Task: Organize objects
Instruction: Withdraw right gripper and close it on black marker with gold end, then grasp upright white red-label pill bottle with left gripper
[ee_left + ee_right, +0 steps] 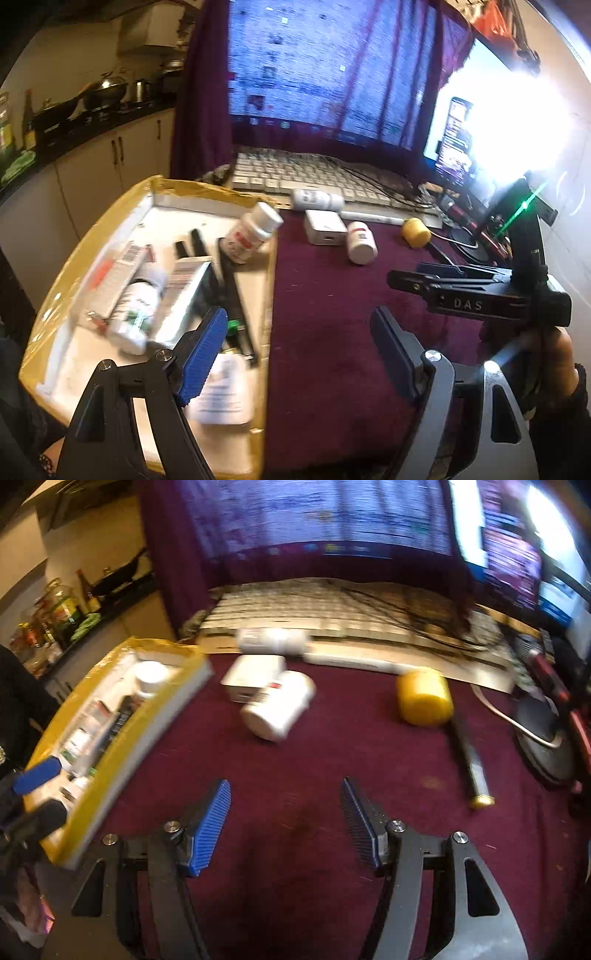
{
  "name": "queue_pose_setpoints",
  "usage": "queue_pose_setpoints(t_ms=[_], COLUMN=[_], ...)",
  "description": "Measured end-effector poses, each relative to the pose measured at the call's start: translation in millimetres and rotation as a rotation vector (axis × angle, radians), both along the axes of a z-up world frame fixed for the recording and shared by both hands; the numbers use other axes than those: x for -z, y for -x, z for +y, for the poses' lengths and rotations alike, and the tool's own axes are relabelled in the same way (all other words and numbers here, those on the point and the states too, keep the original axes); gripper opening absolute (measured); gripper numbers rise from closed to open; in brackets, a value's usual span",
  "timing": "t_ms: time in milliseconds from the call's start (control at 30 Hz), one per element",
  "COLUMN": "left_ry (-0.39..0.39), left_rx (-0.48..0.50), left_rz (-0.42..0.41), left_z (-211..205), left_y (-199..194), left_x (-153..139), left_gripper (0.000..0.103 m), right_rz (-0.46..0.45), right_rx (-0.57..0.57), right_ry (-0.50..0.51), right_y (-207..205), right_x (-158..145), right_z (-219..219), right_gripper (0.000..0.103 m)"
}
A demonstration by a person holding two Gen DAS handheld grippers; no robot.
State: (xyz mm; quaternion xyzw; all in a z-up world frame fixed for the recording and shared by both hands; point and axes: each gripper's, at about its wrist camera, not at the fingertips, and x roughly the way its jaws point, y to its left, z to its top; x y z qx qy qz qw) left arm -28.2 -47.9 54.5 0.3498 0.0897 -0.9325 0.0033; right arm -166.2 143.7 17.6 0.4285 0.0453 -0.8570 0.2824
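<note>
Table [295, 775] covered in maroon cloth; monitor [325, 66] draped in the same cloth stands at the far edge, white keyboard [303, 177] with loose black cables just before it; a second lit screen and strong glare at far right in the left wrist view.

Yellow-taped tray [88, 236] sits at the table's left edge; contents: two boxed tubes, a green-labelled white bottle lying flat, black pen-like sticks, a paper leaflet; one red-labelled white bottle [253, 230] is tilted over the tray's right rim, blurred; whether it touches the tray I cannot tell.

On open cloth, ahead of the tray: white bottle [317, 199] lying along the keyboard's front edge; white square box [251, 681] just before it; second red-labelled bottle [279, 710] on its side, touching or overlapping that box; yellow cap-like cylinder [424, 698] to the right, apart; black pen with gold tip [474, 771] further right; black round base with white cable at the far right edge.

Left hand-held gripper [295, 354]: jaws wide apart, nothing between the blue pads; left pad over the tray's right edge, right pad over bare cloth; tilted bottle ahead and left of it.

Right hand-held gripper [286, 823]: jaws wide apart, empty, above bare cloth; lying bottle directly ahead, well apart; nothing between them.
</note>
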Motion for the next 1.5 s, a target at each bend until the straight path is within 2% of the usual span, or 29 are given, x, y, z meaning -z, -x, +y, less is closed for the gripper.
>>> queue_pose_setpoints(t_ms=[267,367,433,467,500,633,667,700,800,933,1067,1167,1233,1267,1367,1500], left_ry=[-0.027,-0.028,-0.027,-0.029,-0.031,-0.043,-0.049,-0.058,-0.049,-0.014,-0.04,0.009,0.04,0.041,0.033,-0.002], left_rx=[0.105,0.122,0.12,0.125,0.133,0.132,0.126,0.126,0.128,0.145,0.125,0.087,0.063,0.061,0.061,0.083], left_rz=[-0.048,-0.054,-0.063,-0.06,-0.059,-0.066,-0.072,-0.077,-0.096,-0.129,-0.178,-0.189,-0.225,-0.245,-0.23,-0.229], left_z=[39,49,52,53,54,53,52,52,55,65,68,72,73,72,70,69], left_y=[28,35,40,42,44,61,67,73,88,110,143,168,182,186,180,142], left_x=[3,5,5,4,3,3,3,4,10,21,30,31,39,43,49,48], left_gripper=[0.075,0.075,0.075,0.075,0.075,0.075,0.075,0.075,0.075,0.075,0.074,0.064,0.046,0.031,0.03,0.03], right_rz=[0.025,0.072,0.098,0.096,0.078,0.005,0.0,-0.009,-0.004,-0.009,-0.045,-0.042,-0.038,-0.034,-0.019,-0.036], right_rx=[0.135,0.17,0.198,0.201,0.208,0.218,0.212,0.206,0.198,0.185,0.15,0.12,0.097,0.093,0.094,0.107], right_ry=[-0.001,-0.089,-0.151,-0.163,-0.163,-0.132,-0.138,-0.139,-0.138,-0.112,-0.032,-0.031,-0.043,-0.053,-0.077,-0.05], right_y=[25,36,45,49,57,75,75,74,67,49,24,7,0,-1,-3,-1], right_x=[-8,-8,-4,-2,1,14,16,19,19,18,19,19,19,19,19,19], right_z=[62,64,65,66,68,75,75,75,77,79,79,73,67,64,60,61], right_gripper=[0.061,0.059,0.054,0.048,0.038,0.034,0.031,0.022,0.013,0.013,0.013,0.013,0.013,0.013,0.013,0.013])
